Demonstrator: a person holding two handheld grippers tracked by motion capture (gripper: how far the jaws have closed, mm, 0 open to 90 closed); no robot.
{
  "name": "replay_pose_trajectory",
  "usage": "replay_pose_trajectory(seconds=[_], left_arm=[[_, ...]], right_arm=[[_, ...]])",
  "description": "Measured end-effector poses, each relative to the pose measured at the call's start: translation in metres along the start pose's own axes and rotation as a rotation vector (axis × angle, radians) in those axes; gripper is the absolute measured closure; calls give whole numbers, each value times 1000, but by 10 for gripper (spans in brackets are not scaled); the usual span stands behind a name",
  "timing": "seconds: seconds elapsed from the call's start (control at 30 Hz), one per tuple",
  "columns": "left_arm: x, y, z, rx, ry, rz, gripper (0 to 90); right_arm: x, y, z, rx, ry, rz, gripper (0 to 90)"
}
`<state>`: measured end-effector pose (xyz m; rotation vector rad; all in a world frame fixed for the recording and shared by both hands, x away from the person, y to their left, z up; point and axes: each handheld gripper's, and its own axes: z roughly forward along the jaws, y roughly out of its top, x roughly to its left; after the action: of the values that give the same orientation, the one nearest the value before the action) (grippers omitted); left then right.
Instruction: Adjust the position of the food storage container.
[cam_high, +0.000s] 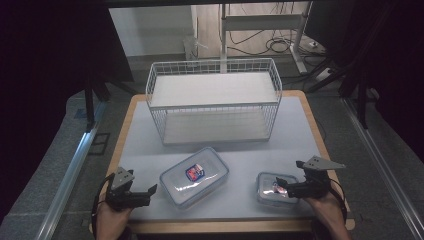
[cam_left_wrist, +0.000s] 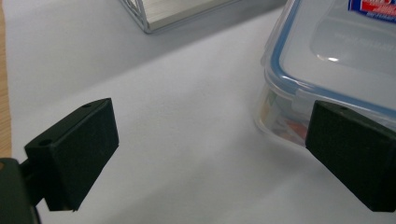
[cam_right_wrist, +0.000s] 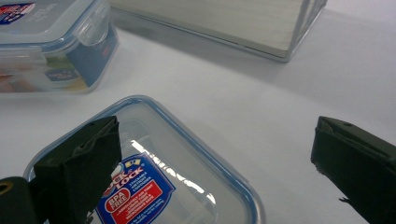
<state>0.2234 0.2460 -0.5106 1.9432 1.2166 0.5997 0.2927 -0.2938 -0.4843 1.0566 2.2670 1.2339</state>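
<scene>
High view: near the desk's (cam_high: 145, 158) front edge, the left gripper (cam_high: 145, 192) gapes beside a large lidded container (cam_high: 194, 176); the right gripper (cam_high: 291, 189), jaws apart, hovers over a small one (cam_high: 270, 187)

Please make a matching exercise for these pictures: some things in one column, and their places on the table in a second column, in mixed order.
Things:
1. wire basket
2. large box
3. small box
4. left gripper

Places:
A. under the right gripper's open jaws
B. far side of the table
C. near left corner, open, beside the large box
D. middle, in front of the basket

Pairs: 1-B, 2-D, 3-A, 4-C
</scene>
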Motion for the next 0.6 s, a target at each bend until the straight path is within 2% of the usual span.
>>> replay_pose_trajectory(seconds=[0.1,0.2,0.37,0.5,0.6], left_arm=[[-3,0,2,22,15,16,24],[-3,0,2,27,10,20,22],[0,-2,2,25,-38,-23,56],[-2,-1,1,30,-63,-12,145],[-6,1,1,35,-98,-9,191]], right_arm=[[2,0,3,3,6,-21,18],[4,0,4,7,0,-40,18],[3,-1,5,13,4,-37,17],[1,-1,4,4,-5,-49,16],[1,0,3,4,-6,-48,16]])
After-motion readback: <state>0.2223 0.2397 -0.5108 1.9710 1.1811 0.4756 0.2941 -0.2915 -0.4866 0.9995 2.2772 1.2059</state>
